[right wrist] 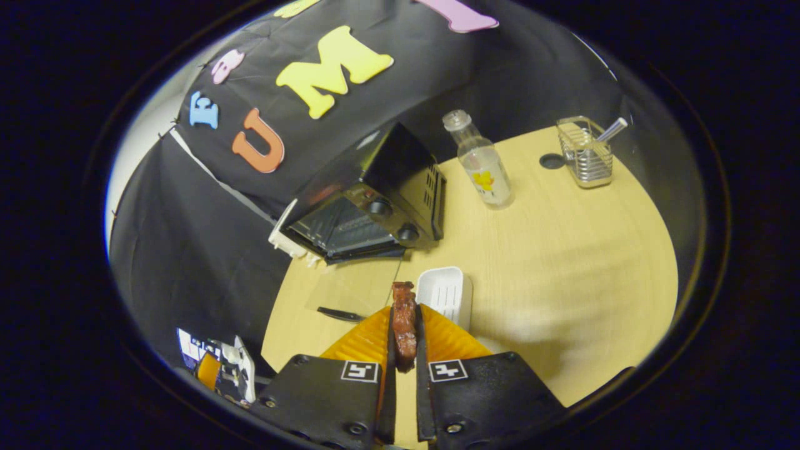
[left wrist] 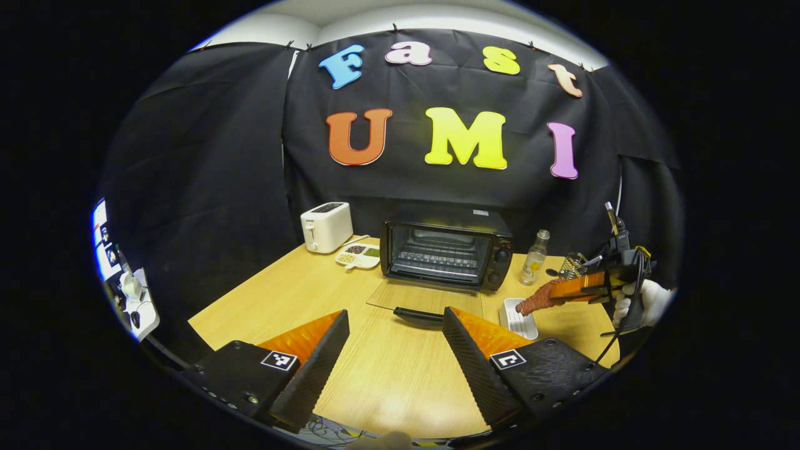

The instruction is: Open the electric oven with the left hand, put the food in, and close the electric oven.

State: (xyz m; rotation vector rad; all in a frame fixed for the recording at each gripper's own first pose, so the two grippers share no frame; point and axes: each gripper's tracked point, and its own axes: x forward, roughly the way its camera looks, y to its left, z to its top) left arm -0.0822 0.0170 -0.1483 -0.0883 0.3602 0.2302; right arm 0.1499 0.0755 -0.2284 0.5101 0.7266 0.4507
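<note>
The black electric oven [left wrist: 447, 255] stands at the back of the wooden table. Its glass door [left wrist: 425, 294] lies folded down flat, the black handle [left wrist: 419, 315] toward me. My left gripper [left wrist: 394, 350] is open with nothing between its fingers, low over the table just short of the handle. At the right, my right gripper [left wrist: 565, 290] is shut on a brown strip of food [left wrist: 539, 300], held above a small white tray [left wrist: 519, 315]. In the right gripper view the food [right wrist: 404, 322] is pinched upright between the fingers, the oven [right wrist: 369, 200] to the upper left.
A white toaster [left wrist: 326, 226] and a divided snack dish [left wrist: 358, 255] sit left of the oven. A clear bottle [right wrist: 481, 162] and a wire holder [right wrist: 584, 153] stand to its right. The white tray [right wrist: 444, 290] lies just beyond the right fingertips. A gloved hand [left wrist: 650, 300] holds the right gripper.
</note>
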